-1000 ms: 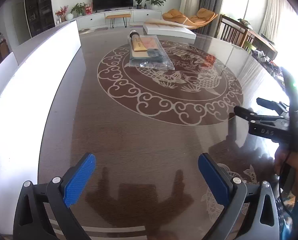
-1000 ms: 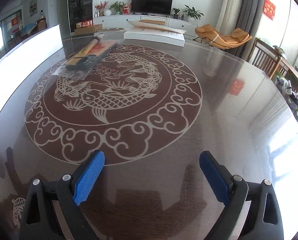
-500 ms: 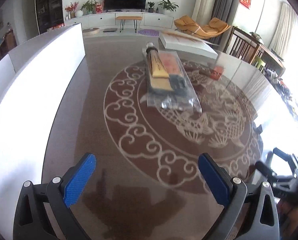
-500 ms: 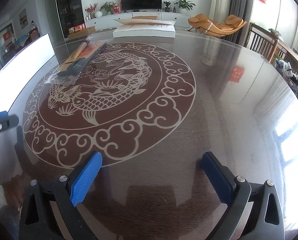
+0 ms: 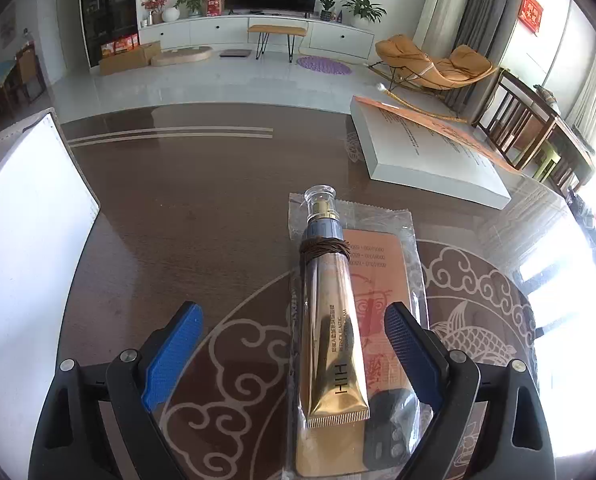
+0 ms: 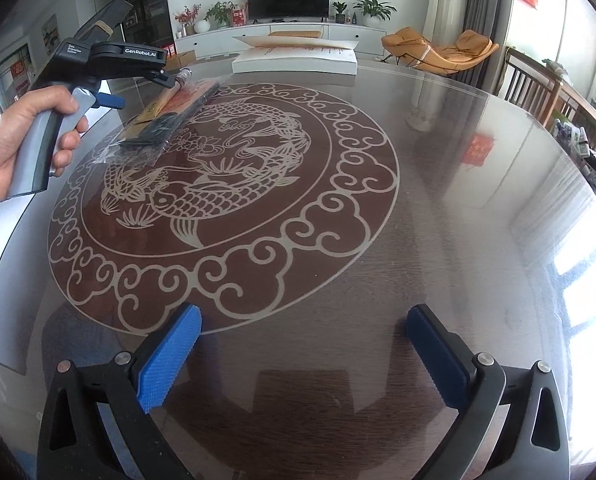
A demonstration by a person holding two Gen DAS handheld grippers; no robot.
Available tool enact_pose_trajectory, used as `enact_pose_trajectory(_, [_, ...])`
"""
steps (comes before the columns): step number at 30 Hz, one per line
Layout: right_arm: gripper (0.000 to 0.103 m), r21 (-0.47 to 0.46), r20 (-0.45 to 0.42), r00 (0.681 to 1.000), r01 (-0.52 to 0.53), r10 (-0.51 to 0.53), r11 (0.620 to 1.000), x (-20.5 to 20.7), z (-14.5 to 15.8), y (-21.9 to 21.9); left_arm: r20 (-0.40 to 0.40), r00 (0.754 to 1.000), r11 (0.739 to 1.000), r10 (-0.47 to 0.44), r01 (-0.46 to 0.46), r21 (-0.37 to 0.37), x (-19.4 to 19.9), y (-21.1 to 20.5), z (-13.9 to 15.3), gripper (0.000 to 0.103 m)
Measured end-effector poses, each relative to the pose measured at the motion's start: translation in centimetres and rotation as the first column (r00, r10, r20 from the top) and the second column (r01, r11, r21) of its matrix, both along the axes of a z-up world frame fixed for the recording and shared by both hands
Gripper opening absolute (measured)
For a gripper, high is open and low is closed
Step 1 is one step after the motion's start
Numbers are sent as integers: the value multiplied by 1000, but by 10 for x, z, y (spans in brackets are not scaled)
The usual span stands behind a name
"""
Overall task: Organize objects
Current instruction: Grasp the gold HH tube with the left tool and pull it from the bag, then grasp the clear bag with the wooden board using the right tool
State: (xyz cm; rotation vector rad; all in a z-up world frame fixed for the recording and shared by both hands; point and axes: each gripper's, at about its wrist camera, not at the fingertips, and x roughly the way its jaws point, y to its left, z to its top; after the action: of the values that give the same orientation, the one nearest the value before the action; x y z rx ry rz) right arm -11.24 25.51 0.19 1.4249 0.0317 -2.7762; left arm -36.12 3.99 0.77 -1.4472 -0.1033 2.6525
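Observation:
A gold cream tube [image 5: 333, 344] with a clear cap and brown cord round its neck lies on a clear plastic bag [image 5: 401, 232]. The bag holds an orange card and a small black item [image 5: 389, 432]. My left gripper [image 5: 294, 356] straddles the tube. Its jaws are closing, and the blue pads [image 5: 174, 356] stand apart from the tube on both sides. In the right wrist view a hand [image 6: 14, 152] holds that gripper over the bag [image 6: 166, 120]. My right gripper [image 6: 303, 356] hangs open over the bare table [image 6: 457, 240] with nothing between its fingers.
A flat white box [image 5: 425, 160] with an orange sheet on top lies at the table's far side, also seen as the white box [image 6: 294, 60]. A white panel [image 5: 26, 240] stands along the left edge. Wooden chairs [image 5: 529, 136] stand at the right.
The left gripper has travelled across the table to the bag, so the gold tube now lies between its jaws, which stand slightly narrower. The right gripper has stayed put; the hand entered its view.

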Motion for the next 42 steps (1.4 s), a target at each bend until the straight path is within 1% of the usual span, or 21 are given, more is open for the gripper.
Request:
enact_pose_trajectory(1, [103,0,0,1000,-1,1,1000,0,0,0,-2,1000,1000,-9,9,-5,-3,2,-2,89])
enact_pose_trajectory(2, [103,0,0,1000,-1,1,1000,0,0,0,-8,1000,1000,-23,23,-9,-4,4,-4,73])
enact_pose_trajectory(3, [103,0,0,1000,-1,1,1000,0,0,0,-6,999,999,-44,44,-13,-5,5,-6,50])
enact_pose_trajectory(5, [103,0,0,1000,-1,1,1000,0,0,0,-17,997,997,-77,77,18,-2,5,-4,26])
enact_pose_trajectory(7, [103,0,0,1000,-1,1,1000,0,0,0,-15,997,997,-71,71,-4,5,2,-2,25])
enact_pose_trajectory(10, [103,0,0,1000,-1,1,1000,0,0,0,-22,999,1000,-24,24,12,32,-15,3,25])
enact_pose_trajectory(13, [103,0,0,1000,-1,1,1000,-1,0,0,-5,999,999,34,-34,20,73,-39,0,23])
enact_pose_trajectory(17, [103,0,0,1000,-1,1,1000,-1,0,0,22,998,997,63,-64,35,131,-65,-10,22])
enact_pose_trajectory(19, [103,0,0,1000,-1,1,1000,-1,0,0,-1,997,997,75,-75,30,153,-74,-11,23])
enact_pose_trajectory(20, [103,0,0,1000,-1,1,1000,-1,0,0,-10,997,997,72,-72,24,159,-77,-11,29])
enact_pose_trajectory(22, [103,0,0,1000,-1,1,1000,-1,-1,0,-14,997,997,71,-71,5,164,-80,-11,61])
enact_pose_trajectory(23, [103,0,0,1000,-1,1,1000,-1,0,0,0,997,997,82,-82,-7,162,-81,-12,86])
enact_pose_trajectory(25, [103,0,0,1000,-1,1,1000,-1,0,0,-10,998,998,69,-69,-7,163,-79,-15,87])
enact_pose_trajectory(28, [103,0,0,1000,-1,1,1000,-1,0,0,-31,999,994,37,-40,-99,167,-68,-20,87])
enact_pose_trajectory(29, [103,0,0,1000,-1,1,1000,-1,0,0,-44,999,990,21,-26,-136,170,-65,-22,91])
enact_pose_trajectory(30, [103,0,0,1000,-1,1,1000,-1,0,0,-57,998,990,15,-23,-139,174,-65,-23,98])
enact_pose_trajectory(32, [103,0,1,1000,-1,1,1000,-1,-1,0,-52,999,993,1,-7,-119,177,-67,-24,98])
enact_pose_trajectory(35, [103,-4,12,1000,4,-4,1000,-10,-1,-1,-49,999,992,-15,9,-124,187,-67,-25,100])
enact_pose_trajectory(37, [103,-46,42,999,6,-4,999,-30,2,-4,-52,998,992,-32,25,-127,198,-66,-25,103])
enact_pose_trajectory(40, [103,-208,66,998,9,5,978,-78,16,-20,-60,998,991,-32,24,-132,207,-66,-24,103])
enact_pose_trajectory(42, [103,-243,75,997,-6,25,970,-120,24,-45,-56,998,991,-31,23,-128,206,-66,-25,103])
